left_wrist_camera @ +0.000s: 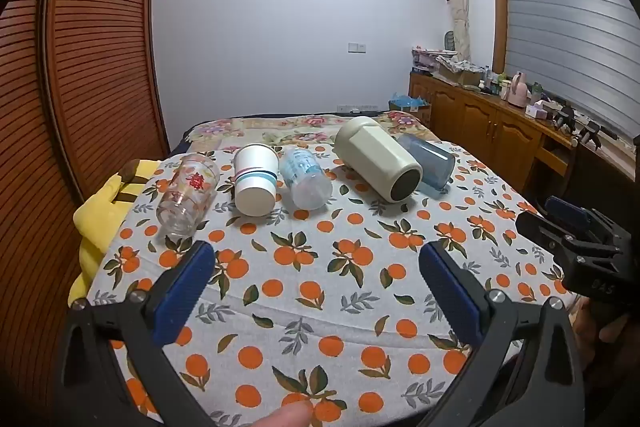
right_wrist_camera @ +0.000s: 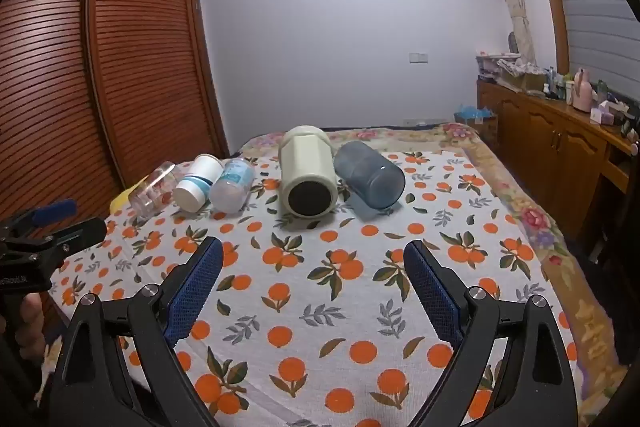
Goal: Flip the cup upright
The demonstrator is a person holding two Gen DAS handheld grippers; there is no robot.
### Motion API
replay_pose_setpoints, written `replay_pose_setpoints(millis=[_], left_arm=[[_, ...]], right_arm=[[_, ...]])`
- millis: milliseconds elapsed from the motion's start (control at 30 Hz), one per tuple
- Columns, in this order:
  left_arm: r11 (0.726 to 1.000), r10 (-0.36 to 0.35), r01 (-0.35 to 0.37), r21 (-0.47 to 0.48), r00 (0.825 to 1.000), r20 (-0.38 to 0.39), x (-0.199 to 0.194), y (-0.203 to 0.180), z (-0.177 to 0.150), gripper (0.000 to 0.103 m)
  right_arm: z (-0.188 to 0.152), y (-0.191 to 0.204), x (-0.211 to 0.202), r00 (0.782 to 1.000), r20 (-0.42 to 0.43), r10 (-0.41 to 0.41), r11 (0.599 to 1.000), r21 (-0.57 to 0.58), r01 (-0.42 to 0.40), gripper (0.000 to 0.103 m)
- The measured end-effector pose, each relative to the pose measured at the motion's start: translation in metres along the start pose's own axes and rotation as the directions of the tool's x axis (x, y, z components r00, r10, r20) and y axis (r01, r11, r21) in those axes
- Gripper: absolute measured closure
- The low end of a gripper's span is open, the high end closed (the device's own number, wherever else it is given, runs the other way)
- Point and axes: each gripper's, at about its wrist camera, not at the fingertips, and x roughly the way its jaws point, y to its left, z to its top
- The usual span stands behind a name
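Note:
Several cups lie on their sides in a row on the orange-print cloth (left_wrist_camera: 304, 307): a printed clear glass (left_wrist_camera: 187, 194), a white paper cup with stripes (left_wrist_camera: 255, 179), a clear plastic cup with blue print (left_wrist_camera: 306, 178), a cream faceted mug (left_wrist_camera: 378, 159) and a blue translucent cup (left_wrist_camera: 428, 159). The right wrist view shows them too: glass (right_wrist_camera: 154, 190), paper cup (right_wrist_camera: 198, 183), plastic cup (right_wrist_camera: 232, 185), cream mug (right_wrist_camera: 307, 175), blue cup (right_wrist_camera: 369, 174). My left gripper (left_wrist_camera: 316, 251) is open and empty, short of the row. My right gripper (right_wrist_camera: 313, 251) is open and empty, facing the cream mug.
A yellow cloth (left_wrist_camera: 100, 211) lies at the table's left edge. A slatted wooden wardrobe (left_wrist_camera: 80, 67) stands left. A floral bed (right_wrist_camera: 424, 135) lies behind. A wooden cabinet (right_wrist_camera: 560, 139) with clutter runs along the right wall. The right gripper shows at the left view's edge (left_wrist_camera: 576, 243).

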Motion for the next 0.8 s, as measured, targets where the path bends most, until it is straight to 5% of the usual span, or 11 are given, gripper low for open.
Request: replay_pose_setpoints(millis=[800], left_arm=[[1.0, 0.002, -0.002, 0.004, 1.0, -0.006, 0.0002, 0.0029, -0.0009, 0.0]], right_arm=[[0.0003, 0.001, 0.0001, 1.0, -0.01, -0.005, 1.0, -0.003, 0.005, 0.01]])
